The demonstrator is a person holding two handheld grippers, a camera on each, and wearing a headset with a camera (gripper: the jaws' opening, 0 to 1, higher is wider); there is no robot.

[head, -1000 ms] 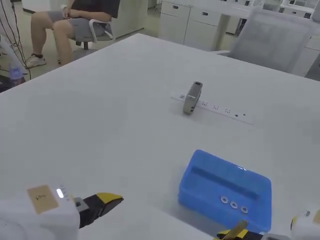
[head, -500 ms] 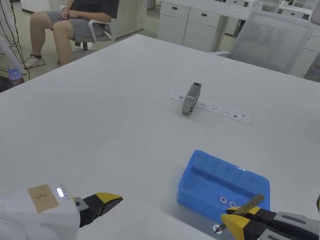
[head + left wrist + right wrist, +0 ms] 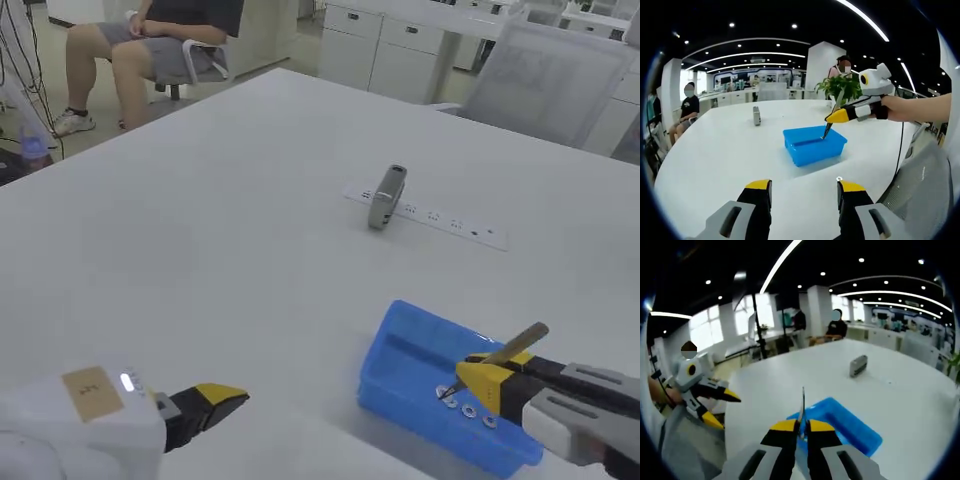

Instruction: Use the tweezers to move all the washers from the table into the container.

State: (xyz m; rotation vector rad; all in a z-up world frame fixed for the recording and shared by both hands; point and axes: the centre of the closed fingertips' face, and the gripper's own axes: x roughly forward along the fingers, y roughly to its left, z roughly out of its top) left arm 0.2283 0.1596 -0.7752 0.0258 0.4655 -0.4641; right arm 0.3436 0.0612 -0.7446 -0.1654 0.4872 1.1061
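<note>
My right gripper (image 3: 478, 375) clamps the tweezers (image 3: 522, 341), tips down in the blue container (image 3: 395, 350) (washers (image 3: 468, 410) inside); my left gripper (image 3: 802, 186) gapes over the near edge of the desk (image 3: 250, 250).

Whether the tweezers (image 3: 523, 341) hold one of the washers (image 3: 468, 411) is too small to tell

The white table (image 3: 200, 250) is being lit brightly and evenly from overhead, with only faint, soft shadows being cast. In both gripper views the ceiling light strips (image 3: 865, 20) are being bent into arcs by fisheye distortion, and edges are being blurred.
</note>
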